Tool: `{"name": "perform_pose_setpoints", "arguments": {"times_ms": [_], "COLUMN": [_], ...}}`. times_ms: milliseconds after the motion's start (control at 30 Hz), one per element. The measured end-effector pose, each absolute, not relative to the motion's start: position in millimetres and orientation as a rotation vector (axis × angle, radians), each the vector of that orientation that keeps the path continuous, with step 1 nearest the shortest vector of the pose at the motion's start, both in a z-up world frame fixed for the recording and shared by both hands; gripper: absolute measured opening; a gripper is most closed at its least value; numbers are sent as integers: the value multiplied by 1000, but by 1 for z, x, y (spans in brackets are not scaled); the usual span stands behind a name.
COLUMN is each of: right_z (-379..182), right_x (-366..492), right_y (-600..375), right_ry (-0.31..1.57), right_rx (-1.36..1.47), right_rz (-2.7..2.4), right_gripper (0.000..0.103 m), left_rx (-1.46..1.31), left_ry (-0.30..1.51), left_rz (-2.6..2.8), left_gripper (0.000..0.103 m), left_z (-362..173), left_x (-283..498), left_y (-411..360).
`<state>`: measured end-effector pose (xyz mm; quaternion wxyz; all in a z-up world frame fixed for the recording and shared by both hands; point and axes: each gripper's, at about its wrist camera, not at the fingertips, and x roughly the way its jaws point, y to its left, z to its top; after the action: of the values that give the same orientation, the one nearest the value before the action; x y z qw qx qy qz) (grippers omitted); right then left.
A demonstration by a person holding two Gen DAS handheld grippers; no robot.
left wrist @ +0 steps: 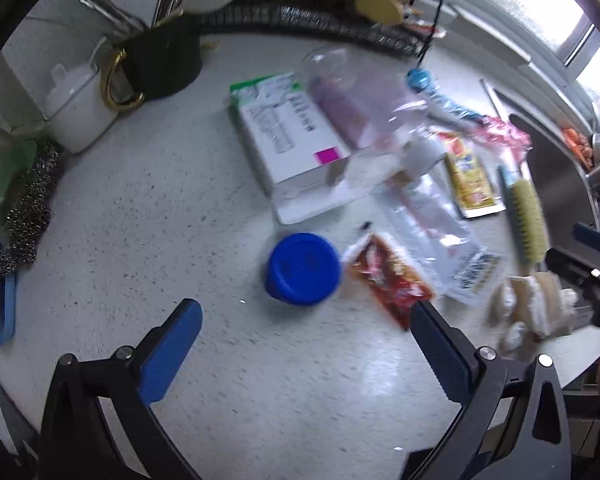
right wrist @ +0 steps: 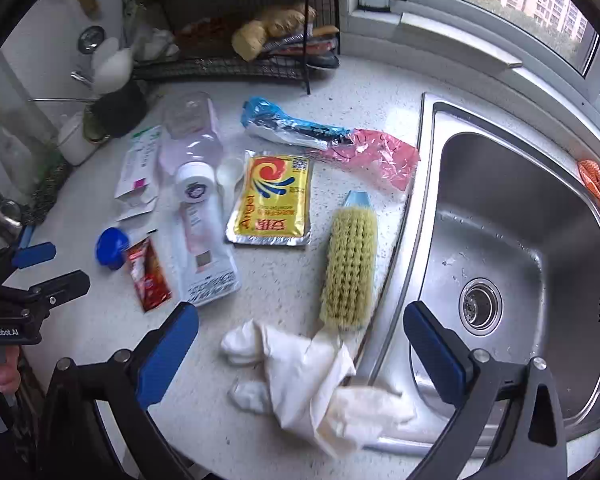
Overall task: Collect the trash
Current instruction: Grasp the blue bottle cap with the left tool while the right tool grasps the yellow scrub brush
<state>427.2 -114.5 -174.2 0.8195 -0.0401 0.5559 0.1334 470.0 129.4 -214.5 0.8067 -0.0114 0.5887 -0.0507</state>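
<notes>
Here my left gripper (left wrist: 306, 322) hangs over the speckled counter (left wrist: 148, 200) with its blue-padded jaws spread wide and nothing between them; just ahead of it a blue cap (left wrist: 302, 269) sits on the counter, and touching the cap's right side lies a red sauce packet (left wrist: 388, 280), whose near end reaches to my right fingertip. Beyond those an opened white carton (left wrist: 288, 140) lies flat, with a clear plastic bottle (left wrist: 352, 100) on its side just beside it and a crumpled clear wrapper (left wrist: 436, 228) running down toward the packet. My right gripper (right wrist: 300, 330) is likewise wide open and empty, held above a crumpled white glove (right wrist: 312, 380) that drapes over the edge of the steel sink (right wrist: 512, 208). A yellow bristle brush (right wrist: 350, 264) lies along the sink's rim, its lower end touching the glove. Further back I see a yellow foil packet (right wrist: 272, 200) lying flat, a pink plastic bag (right wrist: 376, 156) near the sink's corner, and a blue-and-white wrapper (right wrist: 292, 124) whose end meets the pink bag. A wire rack (right wrist: 236, 60) stands at the back against the wall.
</notes>
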Motion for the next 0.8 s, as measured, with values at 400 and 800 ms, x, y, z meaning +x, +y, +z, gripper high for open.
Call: {"name": "perform_pose_setpoints", "arguments": {"times_ms": [400,800], "right_z": [-203,-223], "right_x": [451,480], "right_y": [-127,-122], "right_ry": [1266,1340], "right_rx": [-101,-131], "right_rz": [178,166], "right_gripper": [103,88], "left_rx": [41,29], "left_ry": [1297,1309], "left_rz": [-98,-98], "left_gripper": [98,43], "left_z": [-252,-240], "left_x": [504,517], "left_y": [139,142]}}
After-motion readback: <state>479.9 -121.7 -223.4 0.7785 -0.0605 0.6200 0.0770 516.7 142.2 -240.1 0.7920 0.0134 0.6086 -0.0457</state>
